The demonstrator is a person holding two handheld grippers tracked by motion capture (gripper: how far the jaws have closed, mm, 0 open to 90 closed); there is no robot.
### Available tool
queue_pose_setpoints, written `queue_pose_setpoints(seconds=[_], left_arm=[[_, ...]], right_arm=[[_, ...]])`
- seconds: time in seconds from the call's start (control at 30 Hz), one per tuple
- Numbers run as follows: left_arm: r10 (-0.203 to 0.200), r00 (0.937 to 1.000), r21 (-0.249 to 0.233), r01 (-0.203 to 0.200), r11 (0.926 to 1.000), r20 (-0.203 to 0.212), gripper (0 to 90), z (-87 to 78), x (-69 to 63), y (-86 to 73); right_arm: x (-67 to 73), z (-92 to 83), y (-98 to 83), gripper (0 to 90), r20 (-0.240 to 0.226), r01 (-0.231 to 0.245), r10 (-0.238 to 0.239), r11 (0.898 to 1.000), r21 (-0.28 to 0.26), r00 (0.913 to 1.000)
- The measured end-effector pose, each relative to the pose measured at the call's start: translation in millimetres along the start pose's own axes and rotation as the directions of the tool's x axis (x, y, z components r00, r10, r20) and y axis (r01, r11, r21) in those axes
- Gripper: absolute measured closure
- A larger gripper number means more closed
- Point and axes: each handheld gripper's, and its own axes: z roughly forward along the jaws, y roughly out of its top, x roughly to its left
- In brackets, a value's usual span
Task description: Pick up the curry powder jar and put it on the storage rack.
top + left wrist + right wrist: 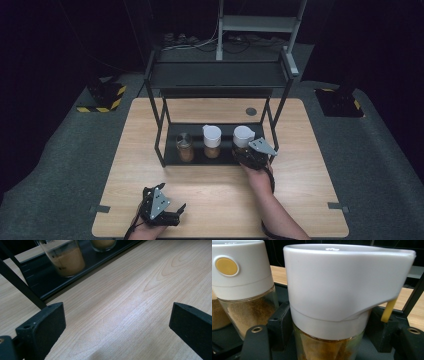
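High view: right tool [246, 151] reaches to the rightmost jar [242, 138] on the black rack's [215, 75] bottom tray, at the back of the desk [220, 195]; left tool [172, 214] rests near the front edge, away from everything. Three jars in a row: two with white lids, one [185, 146] without; two tools, one rack. Left gripper view: jaws spread wide, nothing between them, bare wood below, the lidless jar [66, 258] of brown powder on the tray ahead. Right gripper view: jaws clamped on the glass body of the white-lidded jar [342, 290], just under the lid; neighbour jar [242, 285] stands just beside. Risks, as I judge: lifting could knock the lid against the rack's upper shelf or bump the neighbour; smooth glass could slip; tilting may spill powder through the spout.
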Motion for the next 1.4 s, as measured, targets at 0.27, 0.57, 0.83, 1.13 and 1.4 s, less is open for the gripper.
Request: queue_pose_setpoints(seconds=[0.27,0.57,0.83,1.13,1.4], left_arm=[[0.002,1.0,0.0,-0.002,1.0,-0.001,0.9,-0.1,-0.4,0.0],[0.001,1.0,-0.002,-0.001,1.0,0.0,0.9,-0.1,-0.2,-0.3],[0.0,1.0,-0.002,0.0,1.0,0.0,0.9,-0.2,-0.2,-0.5],[0.003,1.0,0.0,-0.003,1.0,-0.001,0.9,-0.1,-0.5,0.0],[0.003,1.0,0.001,-0.003,1.0,-0.002,0.9,0.0,-0.6,0.1]], right_arm=[[-0.2,-1.5,-4.8,30.2,-0.003,0.006,-0.006,1.0,-0.013,1.0],[0.5,-1.0,-3.3,30.0,0.002,0.002,-0.002,1.0,-0.007,1.0],[0.4,-1.1,-1.7,28.2,0.001,-0.015,0.015,1.0,-0.003,0.9999],[-2.0,-3.3,-1.3,24.9,-0.004,-0.03,0.03,1.0,0.001,0.9995],[-2.7,-6.8,-2.5,23.7,-0.006,-0.03,0.03,1.0,0.001,0.9995]])
